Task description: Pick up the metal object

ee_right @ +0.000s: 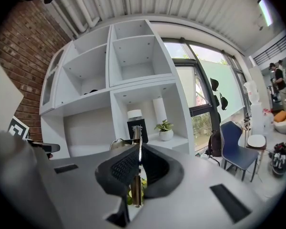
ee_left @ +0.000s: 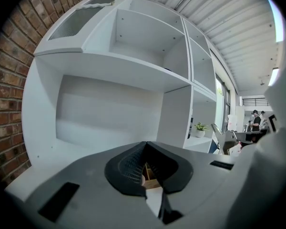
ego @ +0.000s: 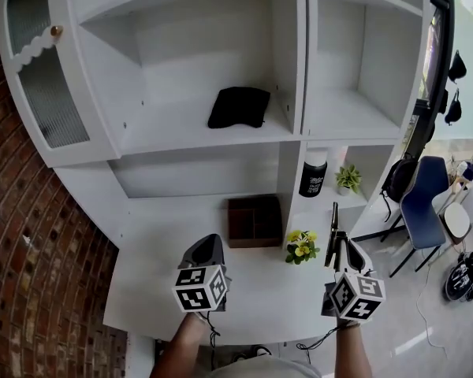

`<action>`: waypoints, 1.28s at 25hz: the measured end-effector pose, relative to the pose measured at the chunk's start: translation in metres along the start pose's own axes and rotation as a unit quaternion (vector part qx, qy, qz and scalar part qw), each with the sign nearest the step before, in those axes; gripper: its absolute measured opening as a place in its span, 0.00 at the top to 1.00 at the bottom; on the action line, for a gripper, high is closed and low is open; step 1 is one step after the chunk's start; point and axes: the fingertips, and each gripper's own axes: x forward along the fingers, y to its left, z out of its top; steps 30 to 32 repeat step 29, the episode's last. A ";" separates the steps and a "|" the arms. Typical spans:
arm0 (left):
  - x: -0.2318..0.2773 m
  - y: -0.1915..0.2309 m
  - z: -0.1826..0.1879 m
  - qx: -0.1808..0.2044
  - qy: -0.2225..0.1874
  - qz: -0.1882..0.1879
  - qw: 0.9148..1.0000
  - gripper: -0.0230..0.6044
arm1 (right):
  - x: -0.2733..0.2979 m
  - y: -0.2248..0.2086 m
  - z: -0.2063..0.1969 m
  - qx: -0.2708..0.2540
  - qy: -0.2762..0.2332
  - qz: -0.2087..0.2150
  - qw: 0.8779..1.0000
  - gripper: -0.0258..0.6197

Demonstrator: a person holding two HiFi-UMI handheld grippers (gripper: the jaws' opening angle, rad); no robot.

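Metal object (ee_right: 136, 191), a thin flat strip, stands upright, clamped between the jaws of your right gripper (ee_right: 139, 149), which you hold over the right edge of the desktop (ego: 158, 282) just beside the yellow flowers (ego: 301, 246). Your left gripper (ee_left: 145, 146) hangs over the front middle of the desktop with its jaws closed tip to tip on nothing, pointing toward the brown box (ego: 255, 220) at the back edge
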 end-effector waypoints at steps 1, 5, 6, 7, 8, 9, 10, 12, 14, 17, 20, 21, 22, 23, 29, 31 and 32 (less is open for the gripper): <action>0.000 -0.002 0.000 0.001 0.001 -0.001 1.000 0.94 | -0.001 -0.001 0.001 -0.001 0.000 0.000 1.000 0.95; 0.000 -0.005 -0.002 -0.004 0.003 -0.001 1.000 0.94 | -0.003 -0.002 0.001 -0.013 0.001 -0.001 1.000 0.95; 0.000 -0.005 -0.003 -0.006 0.003 -0.001 1.000 0.94 | -0.003 -0.002 0.002 -0.015 0.000 -0.002 1.000 0.95; 0.000 -0.004 -0.003 -0.007 0.004 0.000 1.000 0.94 | -0.003 -0.001 0.002 -0.016 -0.001 0.000 1.000 0.95; 0.001 -0.004 -0.004 -0.008 0.004 0.001 1.000 0.94 | -0.003 0.000 0.003 -0.015 -0.003 0.003 1.000 0.95; 0.001 -0.003 -0.005 -0.009 0.005 0.001 1.000 0.94 | -0.003 0.001 0.003 -0.015 -0.004 0.006 1.000 0.95; 0.002 -0.003 -0.005 -0.010 0.005 0.001 1.000 0.94 | -0.004 0.001 0.004 -0.015 -0.005 0.007 1.000 0.95; 0.002 -0.004 -0.007 -0.014 0.006 0.000 1.000 0.94 | -0.005 0.001 0.004 -0.016 -0.006 0.008 1.000 0.95; 0.003 -0.004 -0.008 -0.017 0.007 -0.001 1.000 0.94 | -0.007 0.000 0.003 -0.013 -0.005 0.007 1.000 0.95; 0.003 -0.002 -0.009 -0.021 0.006 0.001 1.000 0.94 | -0.008 0.001 0.002 -0.009 -0.004 0.009 1.000 0.95; 0.002 0.002 -0.010 -0.025 0.007 0.002 1.000 0.94 | -0.009 0.004 0.001 -0.008 -0.004 0.011 1.000 0.95; 0.002 0.003 -0.011 -0.025 0.007 0.003 1.000 0.94 | -0.009 0.004 0.001 -0.008 -0.004 0.010 1.000 0.95; 0.001 0.004 -0.012 -0.026 0.008 0.003 1.000 0.94 | -0.009 0.005 0.000 -0.008 -0.003 0.010 1.000 0.95; 0.001 0.005 -0.012 -0.026 0.008 0.004 1.000 0.94 | -0.009 0.005 0.000 -0.007 -0.003 0.009 1.000 0.95; -0.003 0.018 -0.013 -0.030 0.010 0.010 0.999 0.94 | -0.008 0.014 -0.002 -0.004 -0.004 0.015 1.000 0.95; -0.003 0.018 -0.013 -0.030 0.010 0.010 0.999 0.94 | -0.008 0.014 -0.002 -0.004 -0.004 0.015 1.000 0.95; -0.003 0.018 -0.013 -0.030 0.010 0.010 0.999 0.94 | -0.008 0.014 -0.002 -0.004 -0.004 0.015 1.000 0.95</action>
